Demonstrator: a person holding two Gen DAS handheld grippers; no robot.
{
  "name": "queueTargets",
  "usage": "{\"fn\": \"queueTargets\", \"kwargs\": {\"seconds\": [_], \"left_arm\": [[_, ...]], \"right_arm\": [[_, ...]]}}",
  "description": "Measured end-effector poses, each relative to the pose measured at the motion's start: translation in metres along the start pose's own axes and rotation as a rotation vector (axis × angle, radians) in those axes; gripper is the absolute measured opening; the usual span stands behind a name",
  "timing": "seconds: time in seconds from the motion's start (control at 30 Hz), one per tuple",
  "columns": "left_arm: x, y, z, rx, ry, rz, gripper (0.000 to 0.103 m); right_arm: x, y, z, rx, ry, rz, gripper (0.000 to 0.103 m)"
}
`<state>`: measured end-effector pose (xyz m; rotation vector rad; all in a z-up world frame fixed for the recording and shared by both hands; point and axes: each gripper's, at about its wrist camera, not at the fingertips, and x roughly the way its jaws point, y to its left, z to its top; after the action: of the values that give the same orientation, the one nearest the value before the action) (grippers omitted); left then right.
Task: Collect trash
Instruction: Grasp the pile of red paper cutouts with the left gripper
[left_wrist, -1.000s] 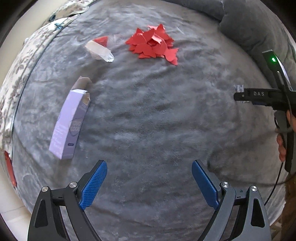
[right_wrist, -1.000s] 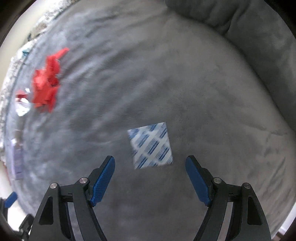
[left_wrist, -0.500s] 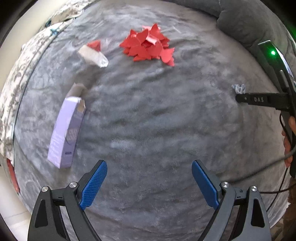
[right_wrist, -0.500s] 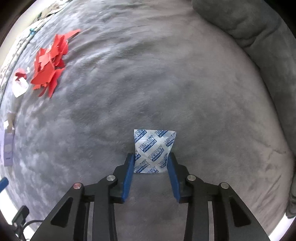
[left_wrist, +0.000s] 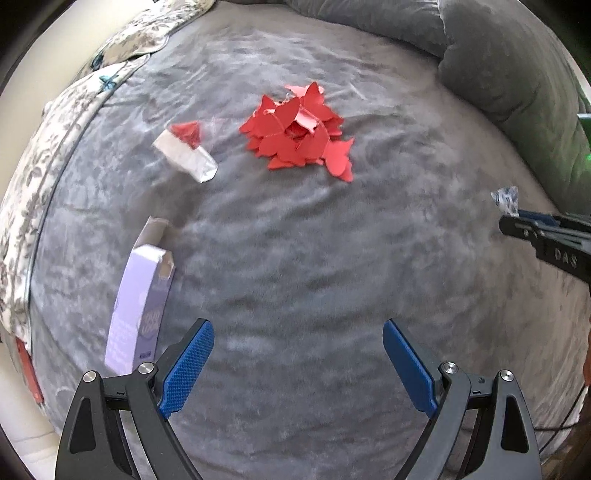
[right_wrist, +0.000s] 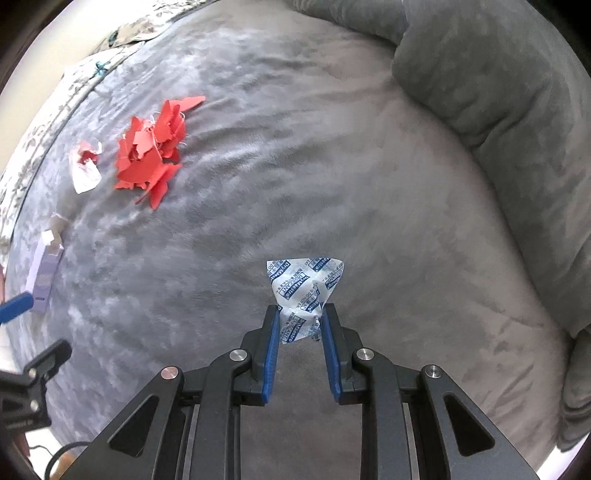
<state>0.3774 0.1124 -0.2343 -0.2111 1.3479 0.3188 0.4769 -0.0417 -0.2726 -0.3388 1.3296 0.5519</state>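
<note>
Far left of the left gripper (left_wrist: 297, 363), just beyond its left fingertip: lilac carton (left_wrist: 142, 295), lying flat on the grey blanket (left_wrist: 295, 240), long axis running away from the claw and slightly rightward, open flap at the far end. Further out and still left of centre: crumpled white-and-red wrapper (left_wrist: 185, 151), lying slantwise. Straight ahead, well beyond the fingertips: heap of red paper scraps (left_wrist: 301, 133). Left gripper itself wide open, nothing between the blue pads, hovering over bare blanket.

Far right in the left view: right gripper (left_wrist: 517, 219), side-on, with a scrap of the desiccant sachet (left_wrist: 506, 199) poking past its tip. From the right wrist view: right gripper (right_wrist: 300, 319) closed down on the desiccant sachet (right_wrist: 303, 291), pinched at its lower half so the packet bunches into a waist, upper half fanning out past the fingertips.

Judged from the layout: carton nearest to the left claw, needing a swing leftward and a grip across its narrow width, square to the long axis. Remaining trash all on the left claw's side, well apart from the right one. No bin or bag visible in either view.
</note>
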Motion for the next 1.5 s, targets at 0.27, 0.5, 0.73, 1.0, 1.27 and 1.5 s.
{"fn": "queueTargets", "kwargs": {"seconds": [0.27,0.5,0.73,1.0,1.27,1.5], "left_arm": [[0.019,-0.009,0.063,-0.017,-0.064,-0.031,0.093],[0.055,-0.015,0.121,-0.049,-0.05,-0.026,0.093],[0.097,-0.004,0.154,-0.126,0.003,-0.001,0.093],[0.119,-0.003,0.161,-0.118,0.034,0.025,0.085],[0.078,0.004,0.154,-0.068,-0.053,-0.046,0.007],[0.01,0.007,0.13,-0.041,-0.195,-0.203,0.007]], "right_arm": [[-0.022,-0.029,-0.027,0.038,-0.017,0.097,0.022],[-0.015,-0.038,-0.041,0.074,-0.009,0.153,0.022],[-0.013,-0.042,-0.04,0.094,-0.018,0.193,0.022],[-0.013,-0.036,-0.037,0.101,-0.021,0.228,0.022],[-0.016,-0.03,-0.041,0.095,-0.026,0.232,0.022],[-0.031,-0.025,-0.044,0.087,-0.045,0.23,0.022]]}}
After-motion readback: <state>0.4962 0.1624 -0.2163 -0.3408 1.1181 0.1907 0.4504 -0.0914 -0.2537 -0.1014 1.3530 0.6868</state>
